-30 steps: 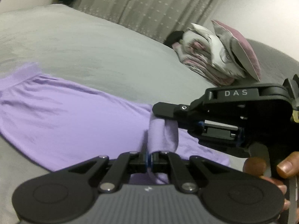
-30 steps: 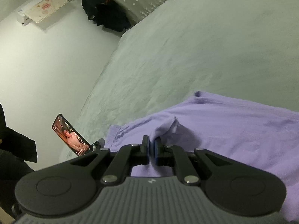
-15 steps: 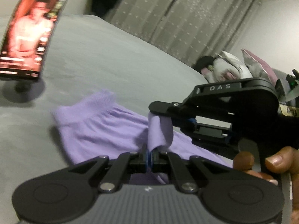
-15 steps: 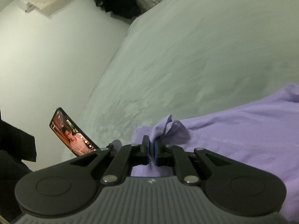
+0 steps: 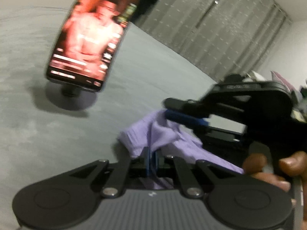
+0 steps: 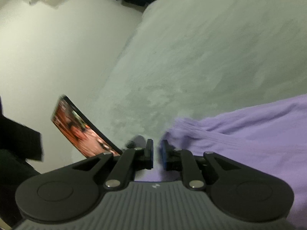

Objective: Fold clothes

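A lilac garment (image 5: 161, 134) lies on the grey bed (image 5: 38, 134). My left gripper (image 5: 152, 158) is shut on a fold of the lilac cloth near its edge. My right gripper (image 6: 157, 154) has its jaws slightly apart with nothing between them; the lilac garment (image 6: 239, 132) lies just right of its fingers. In the left wrist view the right gripper (image 5: 184, 113) shows from the side, over the cloth's raised edge, held by a hand (image 5: 272, 163). The frames are blurred by motion.
A phone (image 5: 92, 34) with a lit screen stands on a round stand (image 5: 71, 99) on the bed, left of the garment; it also shows in the right wrist view (image 6: 84, 132). Grey curtains (image 5: 211, 28) hang behind. A white wall (image 6: 57, 57) borders the bed.
Both grippers carried the lilac edge leftward toward the phone, folding the garment over. The right gripper's jaws have parted and let go of the cloth. The left gripper stays shut on it.
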`<state>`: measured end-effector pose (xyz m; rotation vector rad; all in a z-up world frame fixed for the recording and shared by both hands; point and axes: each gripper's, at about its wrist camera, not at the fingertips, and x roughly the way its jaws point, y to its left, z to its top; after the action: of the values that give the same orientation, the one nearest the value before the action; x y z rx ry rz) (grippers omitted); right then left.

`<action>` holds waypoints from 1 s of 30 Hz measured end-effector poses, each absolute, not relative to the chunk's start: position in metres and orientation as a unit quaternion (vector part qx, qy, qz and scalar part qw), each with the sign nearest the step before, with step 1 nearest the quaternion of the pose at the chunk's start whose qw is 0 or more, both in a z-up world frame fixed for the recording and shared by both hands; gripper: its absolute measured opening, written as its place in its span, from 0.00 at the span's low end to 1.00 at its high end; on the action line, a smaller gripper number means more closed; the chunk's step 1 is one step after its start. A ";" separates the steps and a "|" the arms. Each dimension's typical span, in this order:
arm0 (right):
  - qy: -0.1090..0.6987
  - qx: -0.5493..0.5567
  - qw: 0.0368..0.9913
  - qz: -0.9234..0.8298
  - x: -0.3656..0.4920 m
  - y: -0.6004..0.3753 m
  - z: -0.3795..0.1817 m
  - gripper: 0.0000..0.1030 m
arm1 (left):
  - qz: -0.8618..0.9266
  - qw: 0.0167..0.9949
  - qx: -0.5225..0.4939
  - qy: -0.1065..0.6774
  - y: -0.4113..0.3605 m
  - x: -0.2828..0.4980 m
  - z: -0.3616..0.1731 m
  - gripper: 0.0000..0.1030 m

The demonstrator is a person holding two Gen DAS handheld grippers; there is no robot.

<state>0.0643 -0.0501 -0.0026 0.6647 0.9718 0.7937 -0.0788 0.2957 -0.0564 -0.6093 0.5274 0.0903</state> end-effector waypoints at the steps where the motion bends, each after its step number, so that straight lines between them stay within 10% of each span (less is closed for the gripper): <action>1: 0.444 0.308 0.757 0.369 0.065 -0.049 0.000 0.15 | 0.048 0.918 -0.303 0.253 0.299 -0.080 -0.056 0.06; 8: 0.423 0.244 0.795 0.360 0.060 -0.071 0.024 0.18 | 0.073 0.932 -0.278 0.219 0.301 -0.088 -0.043 0.14; 11: 0.406 0.239 0.816 0.334 0.056 -0.106 0.029 0.38 | 0.062 0.941 -0.258 0.211 0.296 -0.087 -0.037 0.14; 21: 0.351 0.192 0.889 0.222 0.015 -0.241 0.040 0.52 | 0.001 0.944 -0.224 0.244 0.270 -0.059 -0.033 0.17; 30: 0.371 0.196 0.891 0.176 -0.013 -0.295 0.002 0.53 | 0.007 0.937 -0.201 0.285 0.264 -0.030 -0.031 0.16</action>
<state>-0.0128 -0.2951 0.0019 0.4060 0.7695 0.3664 -0.0304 0.2640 -0.0305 -0.4103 0.5823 0.0134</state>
